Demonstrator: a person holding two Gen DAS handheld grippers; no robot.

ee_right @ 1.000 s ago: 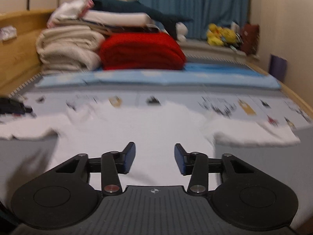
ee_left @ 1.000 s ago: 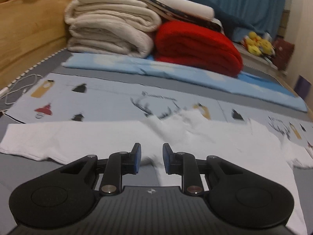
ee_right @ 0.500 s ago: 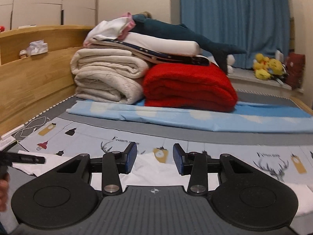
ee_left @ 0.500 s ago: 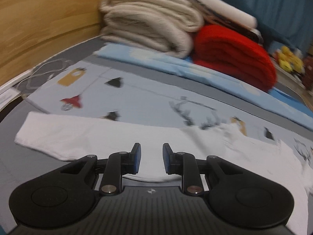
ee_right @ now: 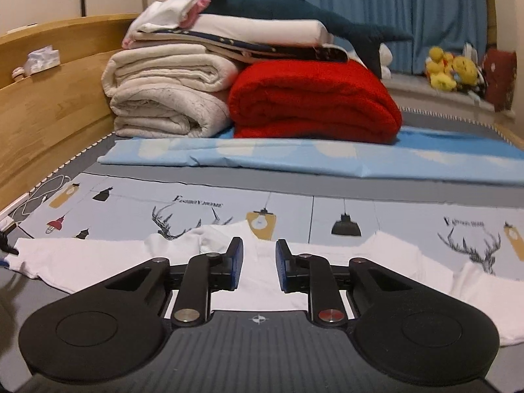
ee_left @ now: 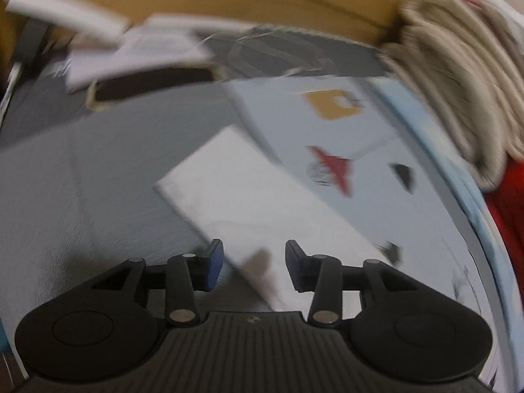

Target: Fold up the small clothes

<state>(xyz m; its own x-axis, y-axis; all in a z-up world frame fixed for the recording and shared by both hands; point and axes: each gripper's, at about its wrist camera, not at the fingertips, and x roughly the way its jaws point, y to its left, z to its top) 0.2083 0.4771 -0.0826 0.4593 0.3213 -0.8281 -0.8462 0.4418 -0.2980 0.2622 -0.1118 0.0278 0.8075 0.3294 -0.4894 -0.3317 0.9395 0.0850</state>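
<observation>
White shirt (ee_right: pixel 262 281) is spread flat on the patterned sheet (ee_right: pixel 327 209), one sleeve (ee_left: pixel 249 203) stretched toward the wooden bed frame (ee_right: pixel 49 104). Left gripper (ee_left: pixel 253 263) is held wide open over that sleeve end; right gripper (ee_right: pixel 255 263) is held narrowly open at the collar, nothing gripped. Folded blankets (ee_right: pixel 255 98) are stacked well beyond

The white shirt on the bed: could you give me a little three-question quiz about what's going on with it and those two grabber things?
1. True or false: the left gripper is clamped on the white shirt.
2. Which folded stack sits right of the cream blankets? A) red blanket B) green towel C) black coat
3. Fill in: the shirt lies spread on a sheet printed with lamps and ____.

Key: 1 false, both grippers are open; the right gripper too. 2 A, the red blanket. 3 deer antlers.
</observation>
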